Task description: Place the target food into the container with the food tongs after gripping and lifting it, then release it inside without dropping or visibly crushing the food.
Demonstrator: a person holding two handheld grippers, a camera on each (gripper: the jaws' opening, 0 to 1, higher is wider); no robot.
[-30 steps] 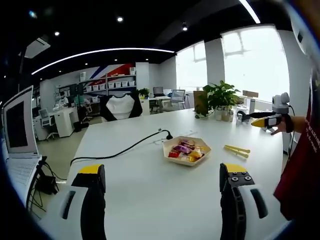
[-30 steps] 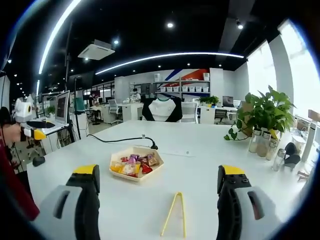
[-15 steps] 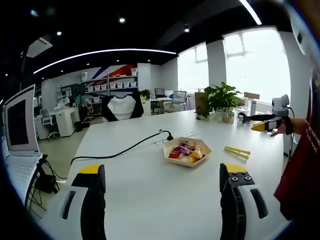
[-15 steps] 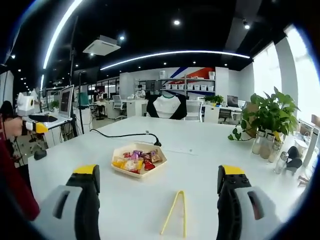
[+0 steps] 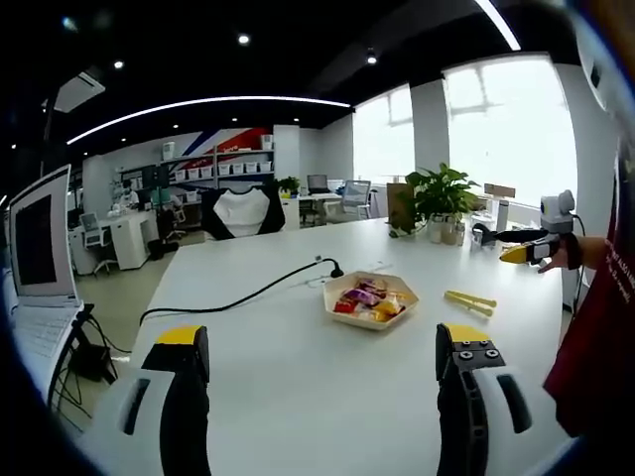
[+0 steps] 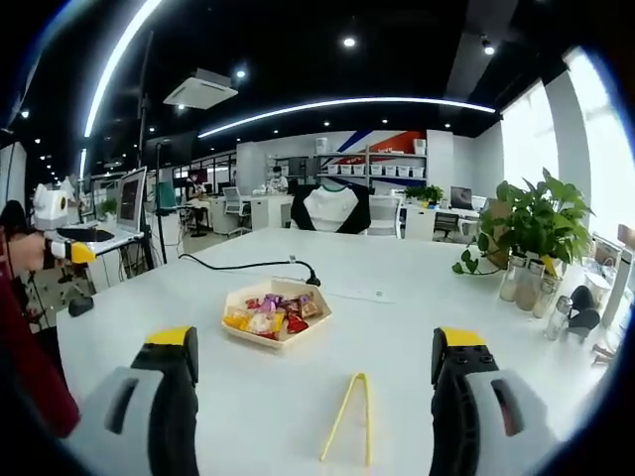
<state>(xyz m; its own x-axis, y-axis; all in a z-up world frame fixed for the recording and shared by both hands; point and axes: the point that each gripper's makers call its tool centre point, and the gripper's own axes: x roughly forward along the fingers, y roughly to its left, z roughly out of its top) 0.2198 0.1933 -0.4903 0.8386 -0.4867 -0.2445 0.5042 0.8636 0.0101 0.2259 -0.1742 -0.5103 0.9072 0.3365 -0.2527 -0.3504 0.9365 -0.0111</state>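
Observation:
A beige hexagonal tray (image 5: 370, 300) (image 6: 277, 314) of colourful wrapped sweets sits on the white table (image 5: 298, 367). Yellow food tongs (image 5: 471, 298) (image 6: 348, 430) lie flat on the table beside it, untouched. My left gripper (image 5: 322, 382) is open, held above the table's near side with nothing between its jaws. My right gripper (image 6: 316, 382) is open too, the tongs lying between and just ahead of its jaws. In the left gripper view the right gripper (image 5: 533, 250) shows at far right in a hand. In the right gripper view the left gripper (image 6: 60, 238) shows at far left.
A black cable (image 5: 243, 296) (image 6: 248, 266) runs across the table toward the tray. A potted plant (image 5: 440, 198) (image 6: 531, 233) and small jars stand at the table's far side. An open laptop (image 5: 40, 258) sits at the left. Office desks and chairs lie beyond.
The right gripper view has shifted slightly, bringing the tray and tongs a little nearer. The left gripper has barely moved. Both grippers stay open.

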